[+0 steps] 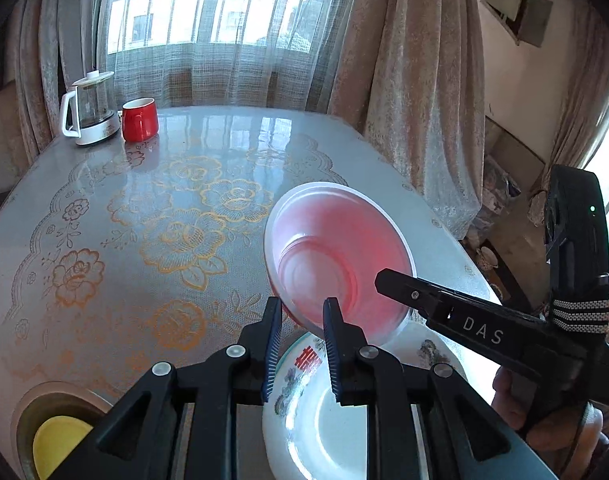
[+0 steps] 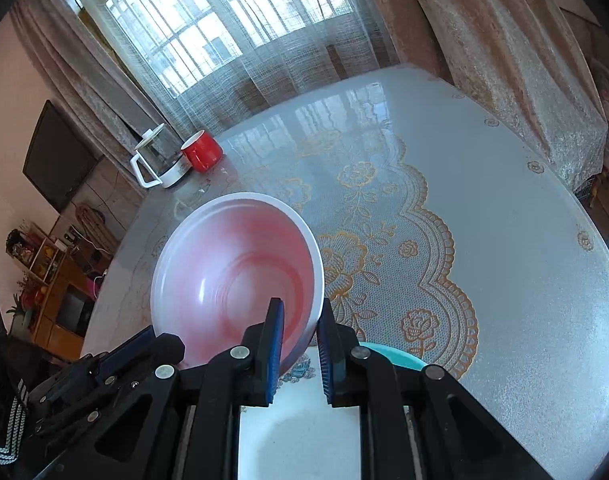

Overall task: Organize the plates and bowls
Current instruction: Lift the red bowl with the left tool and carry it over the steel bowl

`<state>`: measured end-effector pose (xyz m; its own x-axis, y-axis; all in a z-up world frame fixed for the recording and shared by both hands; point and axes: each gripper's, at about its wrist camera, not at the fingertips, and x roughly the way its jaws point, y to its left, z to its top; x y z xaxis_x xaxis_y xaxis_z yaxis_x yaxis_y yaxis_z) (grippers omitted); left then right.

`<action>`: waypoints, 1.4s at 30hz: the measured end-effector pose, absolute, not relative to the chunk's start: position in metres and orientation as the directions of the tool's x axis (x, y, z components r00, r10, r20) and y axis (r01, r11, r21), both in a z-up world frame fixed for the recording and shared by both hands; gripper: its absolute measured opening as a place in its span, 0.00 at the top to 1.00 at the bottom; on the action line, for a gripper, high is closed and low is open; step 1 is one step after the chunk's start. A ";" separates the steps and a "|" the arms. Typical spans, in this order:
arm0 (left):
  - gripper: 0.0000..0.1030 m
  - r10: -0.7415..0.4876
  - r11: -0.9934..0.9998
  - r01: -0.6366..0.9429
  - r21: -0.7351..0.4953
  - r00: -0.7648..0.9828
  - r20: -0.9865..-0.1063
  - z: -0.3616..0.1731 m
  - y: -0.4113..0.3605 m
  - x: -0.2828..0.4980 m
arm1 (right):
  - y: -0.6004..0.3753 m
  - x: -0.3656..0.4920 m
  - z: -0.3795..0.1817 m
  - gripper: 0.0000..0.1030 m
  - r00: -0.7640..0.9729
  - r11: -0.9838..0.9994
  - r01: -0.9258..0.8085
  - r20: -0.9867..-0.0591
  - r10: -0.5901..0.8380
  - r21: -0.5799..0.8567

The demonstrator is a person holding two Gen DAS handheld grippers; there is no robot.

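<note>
A pink bowl with a white rim hangs tilted above the table; it also shows in the right wrist view. Both grippers pinch its rim: my left gripper at the near edge, my right gripper at the right edge. The right gripper's arm shows in the left wrist view. Under the bowl lies a white plate with flower and red-character print, also in the right wrist view. A teal dish edge peeks out beside it.
The round table has a glassy top over a lace flower cloth. A red mug and a glass kettle stand at the far left. A bowl holding something yellow sits at the near left. Curtains hang behind.
</note>
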<state>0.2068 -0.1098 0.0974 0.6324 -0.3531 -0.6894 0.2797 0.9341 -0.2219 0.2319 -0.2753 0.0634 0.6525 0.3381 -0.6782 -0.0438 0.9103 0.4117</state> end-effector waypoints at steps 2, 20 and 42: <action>0.81 -0.346 0.936 0.280 -0.211 0.644 -0.682 0.100 -0.103 0.195 | -0.268 0.225 0.064 0.84 0.651 0.909 -0.054 -0.676 0.346 0.413; 0.79 -0.352 0.936 0.238 -0.260 0.680 -0.643 0.101 -0.031 0.123 | -0.188 0.175 0.065 0.84 0.623 0.904 -0.178 -0.667 0.409 0.389; 0.79 -0.330 0.934 0.156 -0.322 0.725 -0.605 0.097 0.055 0.060 | -0.107 0.131 0.071 0.84 0.559 0.855 -0.352 -0.648 0.518 0.380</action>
